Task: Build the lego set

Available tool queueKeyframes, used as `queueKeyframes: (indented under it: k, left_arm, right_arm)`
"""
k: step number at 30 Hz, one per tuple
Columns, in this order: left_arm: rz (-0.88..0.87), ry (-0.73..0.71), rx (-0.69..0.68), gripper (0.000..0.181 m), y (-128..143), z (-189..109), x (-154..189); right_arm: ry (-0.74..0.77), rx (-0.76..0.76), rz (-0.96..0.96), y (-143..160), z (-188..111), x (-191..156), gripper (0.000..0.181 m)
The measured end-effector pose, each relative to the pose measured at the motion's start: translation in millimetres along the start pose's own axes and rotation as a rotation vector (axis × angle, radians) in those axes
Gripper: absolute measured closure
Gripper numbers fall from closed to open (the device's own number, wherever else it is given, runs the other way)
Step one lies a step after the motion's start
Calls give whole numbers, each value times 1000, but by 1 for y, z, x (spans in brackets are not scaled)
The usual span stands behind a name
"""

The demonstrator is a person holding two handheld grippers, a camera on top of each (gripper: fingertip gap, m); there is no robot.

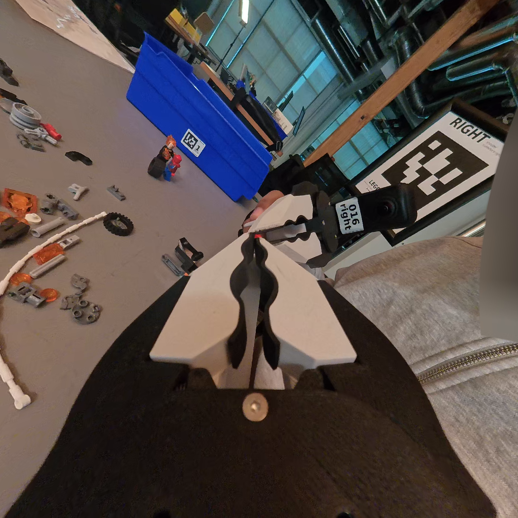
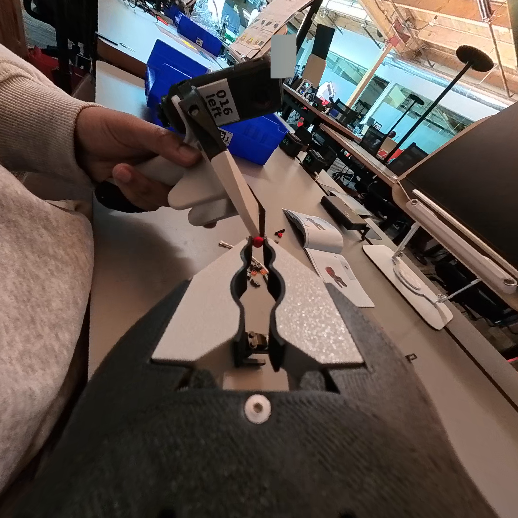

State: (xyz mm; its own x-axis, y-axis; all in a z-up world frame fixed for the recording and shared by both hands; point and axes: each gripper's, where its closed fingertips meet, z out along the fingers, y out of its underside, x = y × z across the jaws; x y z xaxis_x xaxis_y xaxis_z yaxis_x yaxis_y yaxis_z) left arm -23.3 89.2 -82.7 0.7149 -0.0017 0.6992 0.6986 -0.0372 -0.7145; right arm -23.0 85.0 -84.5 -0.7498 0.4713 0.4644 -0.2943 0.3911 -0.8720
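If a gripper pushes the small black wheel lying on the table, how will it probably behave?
The black wheel lies flat on the grey table, so a push would probably slide it, not roll it. Its knobby tread may grip the surface somewhat. It looks small and light, so it could skid away easily.

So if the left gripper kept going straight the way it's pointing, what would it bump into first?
The left gripper would meet the right gripper almost at once: their tips already converge on a small red piece. Whether the fingers actually touch is unclear; depth is hard to judge here.
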Motion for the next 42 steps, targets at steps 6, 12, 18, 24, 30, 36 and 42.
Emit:
queueKeyframes:
  k: [6,12,18,24,30,36,42]
  left_arm:
    - [-19,12,5,181,0,0,0]
    - [-28,19,-1,181,1,2,1]
    - [-76,46,17,165,-1,-1,2]
    - [-160,27,-18,159,7,3,0]
    - [-158,16,-9,174,5,1,-2]
    - [-169,39,-17,176,7,-1,-1]
    - [-180,64,-18,176,7,-1,1]
  right_arm:
    - [2,-5,-5,0,1,0,176]
    - [9,-10,-7,2,1,0,176]
    - [14,1,-8,0,0,1,176]
    - [31,-38,-66,3,3,-1,176]
    - [26,-43,-76,3,5,-3,176]
    - [18,-35,-67,2,6,-3,176]
    - [9,-22,-56,0,5,-3,176]
